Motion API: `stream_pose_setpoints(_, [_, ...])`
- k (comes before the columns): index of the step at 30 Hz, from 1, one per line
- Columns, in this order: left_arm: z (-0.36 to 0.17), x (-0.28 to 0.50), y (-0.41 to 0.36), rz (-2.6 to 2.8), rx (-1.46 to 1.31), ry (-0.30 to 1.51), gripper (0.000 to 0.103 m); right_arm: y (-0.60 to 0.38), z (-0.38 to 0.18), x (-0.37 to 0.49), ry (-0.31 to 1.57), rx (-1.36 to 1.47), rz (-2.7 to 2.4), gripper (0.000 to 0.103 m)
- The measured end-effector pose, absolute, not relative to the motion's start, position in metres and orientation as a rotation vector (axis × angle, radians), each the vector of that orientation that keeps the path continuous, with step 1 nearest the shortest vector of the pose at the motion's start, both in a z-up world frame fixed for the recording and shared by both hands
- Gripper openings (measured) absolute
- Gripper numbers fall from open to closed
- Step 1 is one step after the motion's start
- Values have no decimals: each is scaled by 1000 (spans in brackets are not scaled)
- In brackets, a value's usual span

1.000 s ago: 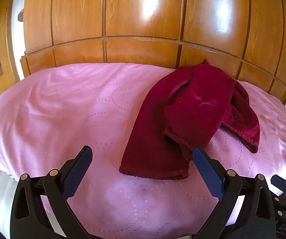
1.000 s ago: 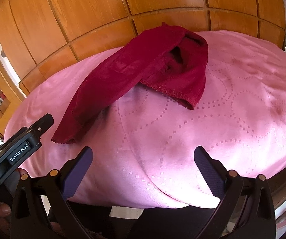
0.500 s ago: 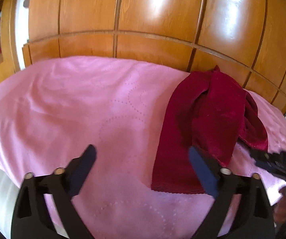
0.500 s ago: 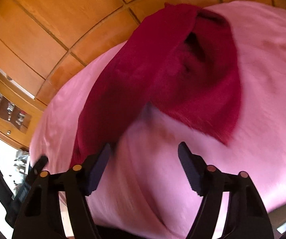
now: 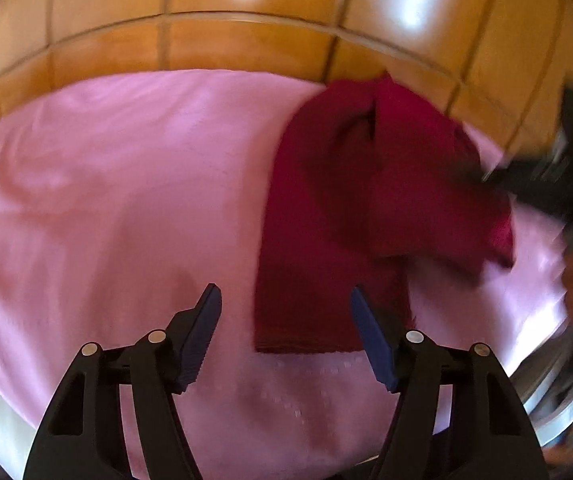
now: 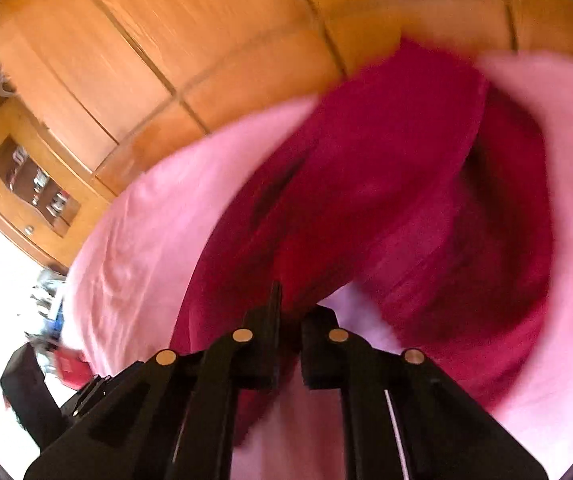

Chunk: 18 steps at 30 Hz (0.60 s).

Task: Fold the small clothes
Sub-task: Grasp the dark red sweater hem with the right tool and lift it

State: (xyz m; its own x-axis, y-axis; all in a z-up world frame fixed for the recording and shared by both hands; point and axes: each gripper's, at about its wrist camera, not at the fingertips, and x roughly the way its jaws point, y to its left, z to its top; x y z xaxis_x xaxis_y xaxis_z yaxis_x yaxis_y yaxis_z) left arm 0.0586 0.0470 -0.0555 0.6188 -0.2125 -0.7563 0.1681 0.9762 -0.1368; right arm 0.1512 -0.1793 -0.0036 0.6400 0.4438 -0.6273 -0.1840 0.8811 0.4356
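Both claws: left (image 5: 286, 320) spread, right (image 6: 289, 312) pinching garment (image 6: 386, 200).

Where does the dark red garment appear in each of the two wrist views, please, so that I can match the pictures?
Left wrist view: the dark red garment lies right of centre on the pink bedcover, its near hem just ahead of the open left gripper.
Right wrist view: it fills the centre and right, blurred, its edge between the nearly closed fingers of the right gripper.
Shared landmark: the wooden panelled wall behind the bed.
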Motion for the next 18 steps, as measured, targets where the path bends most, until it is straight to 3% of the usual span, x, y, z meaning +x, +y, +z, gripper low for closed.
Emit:
stream_pose_setpoints(1, [-60,60,41,-233,-26,889,38,-192,7,147,762,321,335,6])
stream_pose_setpoints(5, [-69,64,26,-227,74,900,8,-269,54,143,602,180,61,6])
stream_pose_setpoints(12, [-38,84,60,-188,-3,849,4,-394,81,181,545,62,-401,6])
stream_pose_setpoints(18, [27,136,138,1,-112,714,4,-467,81,229,590,-1,-645,6])
